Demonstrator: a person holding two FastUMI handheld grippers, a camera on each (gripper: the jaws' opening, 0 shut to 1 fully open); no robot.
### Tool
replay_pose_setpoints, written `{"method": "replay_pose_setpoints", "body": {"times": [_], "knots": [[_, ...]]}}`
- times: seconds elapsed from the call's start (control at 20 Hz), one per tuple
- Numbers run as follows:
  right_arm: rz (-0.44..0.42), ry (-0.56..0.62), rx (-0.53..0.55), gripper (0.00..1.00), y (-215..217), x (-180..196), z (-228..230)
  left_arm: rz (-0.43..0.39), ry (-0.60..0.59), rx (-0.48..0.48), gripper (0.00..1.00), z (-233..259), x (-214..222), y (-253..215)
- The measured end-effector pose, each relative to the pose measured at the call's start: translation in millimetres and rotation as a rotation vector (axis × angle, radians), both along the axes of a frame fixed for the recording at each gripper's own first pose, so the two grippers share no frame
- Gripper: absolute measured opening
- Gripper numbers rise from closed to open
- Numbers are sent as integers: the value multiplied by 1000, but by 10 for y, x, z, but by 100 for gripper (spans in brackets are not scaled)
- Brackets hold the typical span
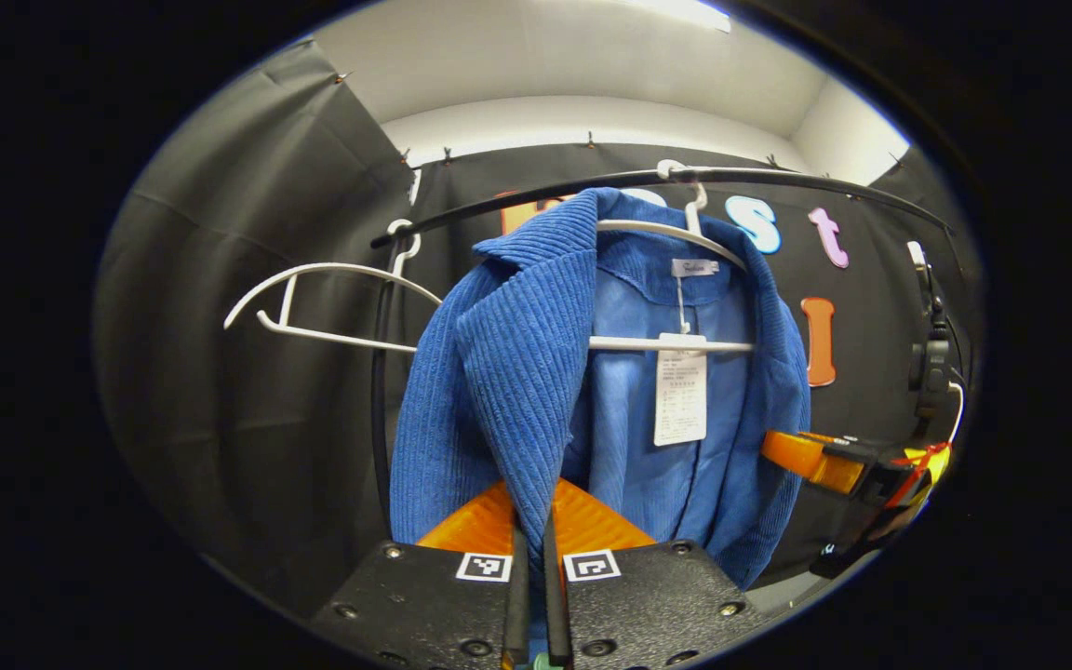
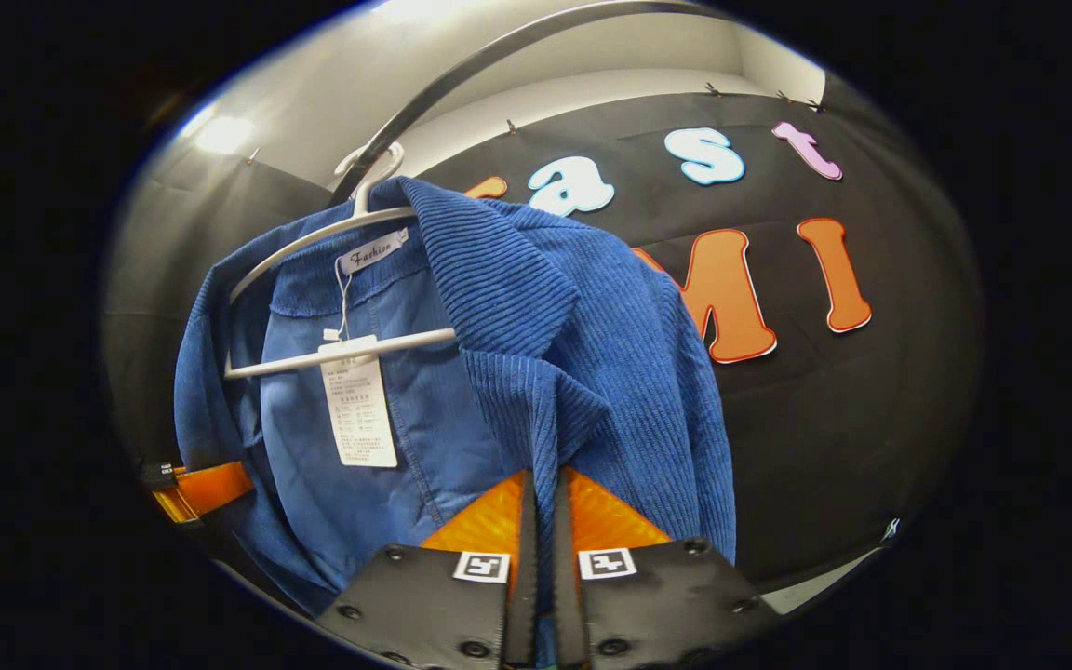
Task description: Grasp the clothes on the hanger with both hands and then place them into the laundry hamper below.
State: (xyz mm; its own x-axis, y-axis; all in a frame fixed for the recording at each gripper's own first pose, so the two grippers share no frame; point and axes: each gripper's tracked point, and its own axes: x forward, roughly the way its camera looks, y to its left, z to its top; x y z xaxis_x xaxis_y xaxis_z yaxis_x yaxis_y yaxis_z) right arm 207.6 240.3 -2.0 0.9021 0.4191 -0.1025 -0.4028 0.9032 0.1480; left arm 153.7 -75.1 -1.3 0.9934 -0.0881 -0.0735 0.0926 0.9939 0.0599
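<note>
Jaws of both grippers are nearly closed, each pinching a front edge of the jacket [image 1: 499,372]. Left gripper [image 1: 531,549], in the left gripper view, clamps the lower end of one corduroy lapel between its fingers; right gripper [image 2: 543,540], in the right gripper view, clamps the opposite lapel edge likewise. The right gripper also appears farther off at the jacket's far side in the left gripper view.

The jacket hangs on a white hanger [image 1: 666,342], whose hook sits over a dark curved rail [image 1: 648,177]. A second, bare hanger [image 1: 322,298] hangs just beside it on the same rail. A paper tag [image 1: 680,400] dangles from the collar inside the open front.

Handling, as judged: the ribbed fabric is soft and limp, moderately light, and not slippery, so it will sag and fold once free. The lapel edges give a thick, doubled fold to hold; a grip nearer the shoulders would better lift the cloth clear of the hanger's arms.

Orientation: the jacket's long axis runs vertically, collar up at the hook, hem down, with the open front facing the grippers. The hamper lies out of view below.
</note>
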Motion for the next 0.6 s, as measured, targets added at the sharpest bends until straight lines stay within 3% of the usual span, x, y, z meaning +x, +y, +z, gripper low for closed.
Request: {"method": "replay_pose_setpoints", "body": {"times": [0.05,0.35,0.4,0.55,0.6], "knots": [[-5,-1,10,12,-48,-11,42,-4,-4,4,7,19,-30,27],[-75,-67,38,12,-398,-48,353,4,-30,25,6,236,-188,165],[-85,-74,51,7,-483,-49,445,4,-28,37,6,264,-202,199],[-70,-45,105,7,-654,-30,624,14,-45,42,6,415,-254,340],[-68,-34,121,2,-704,4,665,13,-50,36,6,465,-286,381]]}}
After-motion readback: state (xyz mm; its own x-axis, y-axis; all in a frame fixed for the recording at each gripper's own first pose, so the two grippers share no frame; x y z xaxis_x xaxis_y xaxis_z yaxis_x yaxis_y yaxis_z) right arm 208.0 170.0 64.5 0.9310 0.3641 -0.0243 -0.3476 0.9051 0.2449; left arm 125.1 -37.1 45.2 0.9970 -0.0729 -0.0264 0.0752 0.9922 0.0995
